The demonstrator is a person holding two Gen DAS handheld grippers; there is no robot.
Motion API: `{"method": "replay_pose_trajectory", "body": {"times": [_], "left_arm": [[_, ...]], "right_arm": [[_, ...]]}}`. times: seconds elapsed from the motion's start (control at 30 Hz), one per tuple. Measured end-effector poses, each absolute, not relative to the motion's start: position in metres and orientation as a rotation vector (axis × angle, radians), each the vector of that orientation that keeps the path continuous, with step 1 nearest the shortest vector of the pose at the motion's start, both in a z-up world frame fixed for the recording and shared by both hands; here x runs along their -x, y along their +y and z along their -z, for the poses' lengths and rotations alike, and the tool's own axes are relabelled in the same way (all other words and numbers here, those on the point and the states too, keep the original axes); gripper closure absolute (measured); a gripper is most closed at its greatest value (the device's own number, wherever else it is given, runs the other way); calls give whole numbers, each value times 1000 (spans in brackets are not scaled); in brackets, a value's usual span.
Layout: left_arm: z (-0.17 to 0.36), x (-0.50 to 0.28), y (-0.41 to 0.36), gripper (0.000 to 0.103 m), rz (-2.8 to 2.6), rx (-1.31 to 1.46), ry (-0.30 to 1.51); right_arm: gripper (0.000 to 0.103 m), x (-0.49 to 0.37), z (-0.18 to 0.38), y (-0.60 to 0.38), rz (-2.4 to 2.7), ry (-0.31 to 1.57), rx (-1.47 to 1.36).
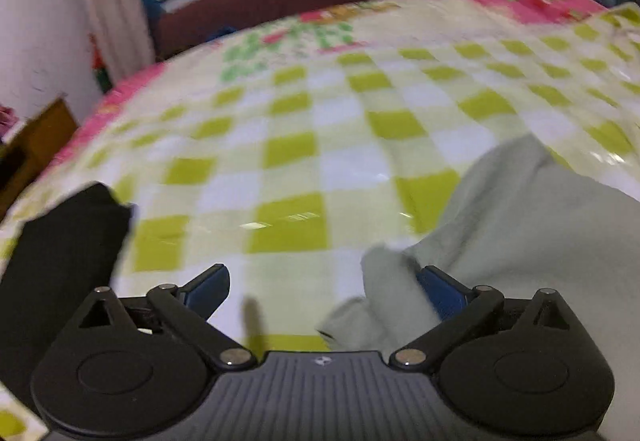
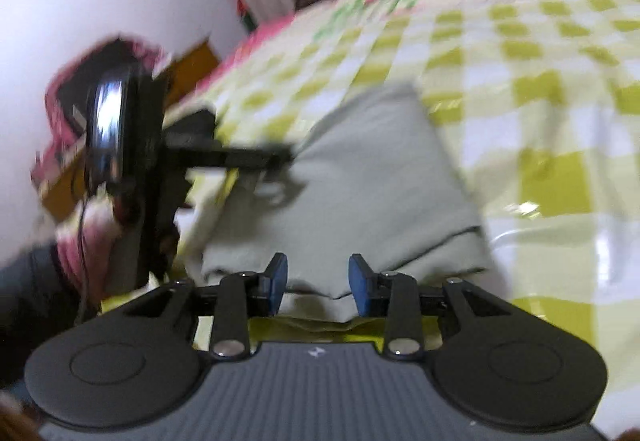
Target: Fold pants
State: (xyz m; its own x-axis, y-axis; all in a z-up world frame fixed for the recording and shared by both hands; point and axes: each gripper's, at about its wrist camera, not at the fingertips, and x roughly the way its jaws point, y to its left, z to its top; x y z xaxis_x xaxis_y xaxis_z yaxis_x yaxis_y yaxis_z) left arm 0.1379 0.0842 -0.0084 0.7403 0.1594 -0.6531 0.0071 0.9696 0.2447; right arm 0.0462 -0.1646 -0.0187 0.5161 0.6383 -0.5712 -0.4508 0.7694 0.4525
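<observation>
1. The pale grey-green soft cotton pants (image 2: 360, 177) lie in a partly folded rectangle on the glossy checked lime-and-white bedcover (image 1: 288, 169), stretching away ahead of the right jaws and off to the right of the left ones.
2. The right gripper (image 2: 318, 283) has its blue pads partway apart, with the near edge of the pants just ahead of and below them; no cloth looks pinched. I would bring it lower, so both layers of that edge slide between the pads before squeezing.
3. The left gripper (image 1: 322, 289) stands wide apart. A flap of the pants drapes against the inside of its right finger (image 1: 440, 293); the left finger is over bare bedcover. It looks unclamped.
4. Shift the left jaws toward the cloth, so the edge sits midway between them.
5. Grip both corners of the same edge, lift together and keep it taut: the slick cover may let the pile slide.
</observation>
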Motion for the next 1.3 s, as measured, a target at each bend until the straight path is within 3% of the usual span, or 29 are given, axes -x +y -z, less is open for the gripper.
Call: {"method": "replay_pose_trajectory", "body": {"times": [0.43, 0.63, 0.8, 1.13, 1.3], "left_arm": [[-10, -66, 46, 0, -29, -312, 669], [15, -76, 48, 0, -32, -367, 756], [2, -76, 62, 0, -88, -366, 744], [20, -88, 80, 0, -102, -319, 772], [16, -88, 79, 0, -108, -350, 750]], "right_arm": [[67, -61, 12, -188, -463, 664, -270], [63, -62, 36, -174, -446, 762, -146], [64, -71, 25, -190, -450, 716, -260], [63, -70, 47, -190, -502, 928, -401], [63, -49, 30, -185, -443, 894, -332]]}}
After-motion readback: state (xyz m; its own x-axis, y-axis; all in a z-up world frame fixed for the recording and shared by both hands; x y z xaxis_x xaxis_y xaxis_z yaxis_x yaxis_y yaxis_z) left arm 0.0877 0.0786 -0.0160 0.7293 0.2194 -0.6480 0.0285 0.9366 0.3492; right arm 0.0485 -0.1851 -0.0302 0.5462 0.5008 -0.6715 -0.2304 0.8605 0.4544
